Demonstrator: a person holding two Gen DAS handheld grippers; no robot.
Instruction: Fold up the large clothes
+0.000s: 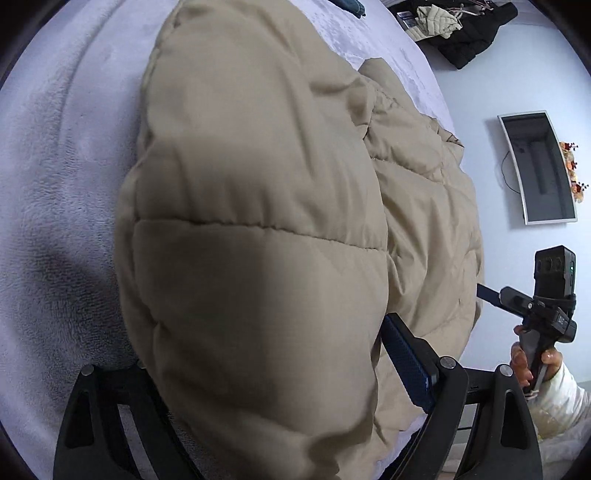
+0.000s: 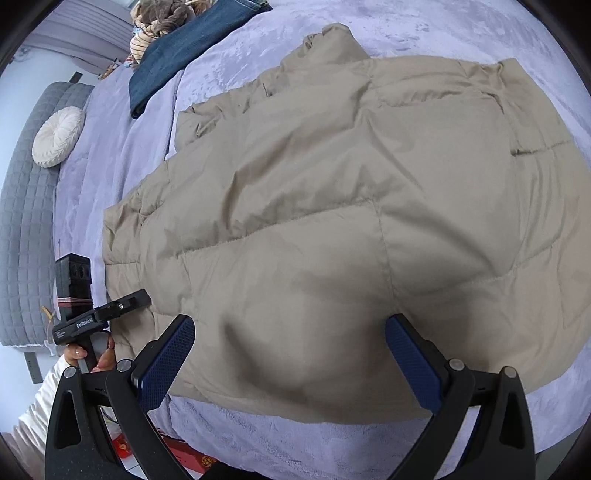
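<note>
A large beige puffer jacket (image 2: pixel 332 184) lies spread on a lilac bed cover (image 2: pixel 406 33). In the left wrist view a puffy part of the jacket (image 1: pixel 251 221) fills the space between my left gripper's (image 1: pixel 266 373) fingers; the right blue pad (image 1: pixel 406 365) shows, the left finger is hidden by fabric. In the right wrist view my right gripper (image 2: pixel 291 365) is open above the jacket's near hem, blue pads (image 2: pixel 166 365) wide apart, holding nothing. The left gripper also shows in the right wrist view (image 2: pixel 136 299) at the jacket's left edge, and the right gripper shows in the left wrist view (image 1: pixel 487 293).
Folded jeans (image 2: pixel 177 51) and a plush toy (image 2: pixel 159 18) lie at the bed's far left. A round white cushion (image 2: pixel 57 136) rests on a grey quilted headboard (image 2: pixel 22 221). A dark garment pile (image 1: pixel 465 33) and a framed panel (image 1: pixel 539 166) lie beyond the bed.
</note>
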